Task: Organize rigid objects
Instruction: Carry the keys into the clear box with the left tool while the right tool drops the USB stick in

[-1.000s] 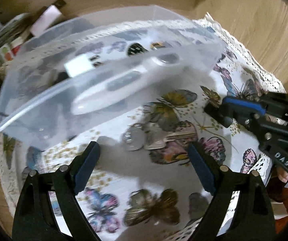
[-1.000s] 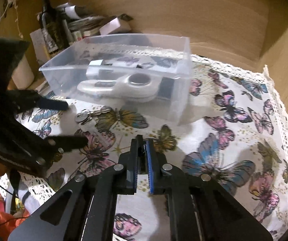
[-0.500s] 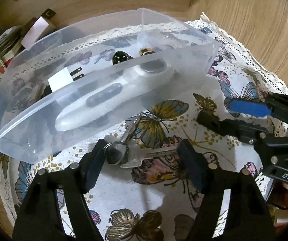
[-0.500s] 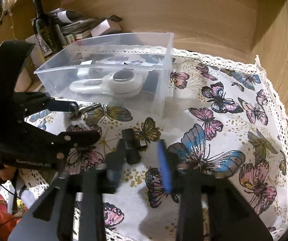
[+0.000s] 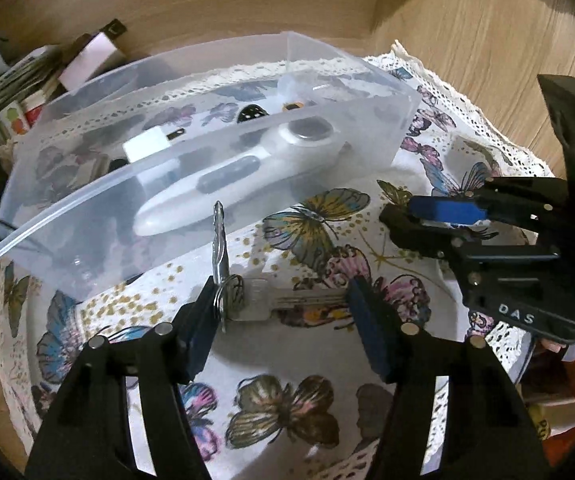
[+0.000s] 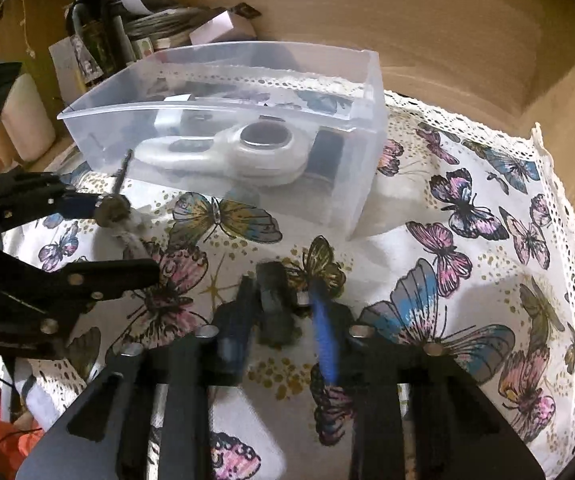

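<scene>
I am working both tools low over the worktop (image 6: 467,152), which is covered by a butterfly cloth, because the loose things lie there in front of the clear bin (image 5: 191,216).

My left tool (image 5: 283,304) is spread wide around the bunch of keys (image 5: 247,296). One key lies flat between the pads, its blade reaching to the right pad, while another stands tilted up against the left pad at the ring. I judge I am bracketing the bunch across its length so the pads can close on the ring end and the blade together; nothing is pinched yet.

My right tool (image 6: 283,320) is also spread, though its fingers are blurred, and a small black object (image 6: 277,304) sits on the cloth between them. I cannot tell what it is, nor whether either pad is touching it.

The bin stands just behind the keys with its open top facing up, so both pickups can go over the near wall. It already holds a long white device (image 5: 243,172), a white plug adapter (image 5: 147,146) and a few small dark pieces, which is why I take it as the collecting place.

The standing key may swing as the pads close.
</scene>
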Demonstrator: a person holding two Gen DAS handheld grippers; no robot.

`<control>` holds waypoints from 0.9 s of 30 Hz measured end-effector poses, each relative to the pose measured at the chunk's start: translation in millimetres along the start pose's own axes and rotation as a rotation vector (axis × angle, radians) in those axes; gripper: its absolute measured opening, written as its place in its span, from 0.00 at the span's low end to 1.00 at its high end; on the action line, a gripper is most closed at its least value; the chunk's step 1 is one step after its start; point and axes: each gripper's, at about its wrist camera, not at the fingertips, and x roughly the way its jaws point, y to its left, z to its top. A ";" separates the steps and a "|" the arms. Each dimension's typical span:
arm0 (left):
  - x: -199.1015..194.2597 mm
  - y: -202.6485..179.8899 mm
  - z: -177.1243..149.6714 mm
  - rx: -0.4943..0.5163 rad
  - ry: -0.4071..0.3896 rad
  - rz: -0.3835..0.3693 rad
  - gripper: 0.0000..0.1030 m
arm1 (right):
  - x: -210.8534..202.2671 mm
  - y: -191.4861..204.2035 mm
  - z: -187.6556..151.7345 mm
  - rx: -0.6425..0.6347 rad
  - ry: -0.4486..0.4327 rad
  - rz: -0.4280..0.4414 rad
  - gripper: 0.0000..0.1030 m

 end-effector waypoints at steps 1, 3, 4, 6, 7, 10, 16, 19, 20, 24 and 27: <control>-3.3 0.9 -0.8 -0.004 -0.008 0.003 0.61 | -1.0 0.5 -0.1 0.003 -0.006 0.002 0.23; -11.1 3.7 -2.1 -0.011 -0.027 0.003 0.61 | -4.0 1.8 -0.8 0.005 -0.019 0.001 0.23; -16.5 5.6 -2.5 -0.018 -0.040 0.004 0.61 | -6.5 2.9 -0.8 0.006 -0.028 0.001 0.23; -25.2 8.7 -2.4 -0.026 -0.066 0.011 0.61 | -13.0 5.6 0.0 0.007 -0.048 0.003 0.23; -29.0 10.3 -1.9 -0.030 -0.077 0.017 0.61 | -17.8 6.9 1.2 0.007 -0.063 0.002 0.23; -44.3 14.8 -0.2 -0.042 -0.121 0.026 0.61 | -31.9 8.5 6.1 0.006 -0.106 0.000 0.23; -80.3 22.7 9.0 -0.060 -0.234 0.051 0.61 | -62.2 8.0 22.7 0.014 -0.222 -0.012 0.23; -96.8 28.3 16.6 -0.073 -0.288 0.065 0.61 | -71.1 6.6 33.7 0.027 -0.268 -0.002 0.23; -101.7 30.0 19.7 -0.077 -0.305 0.072 0.61 | -74.4 5.8 37.9 0.031 -0.286 -0.001 0.23; -114.7 40.4 31.9 -0.092 -0.356 0.100 0.61 | -82.3 6.8 53.7 0.034 -0.336 0.000 0.23; -118.9 52.4 42.2 -0.110 -0.380 0.119 0.61 | -82.0 7.3 68.3 0.036 -0.359 0.004 0.23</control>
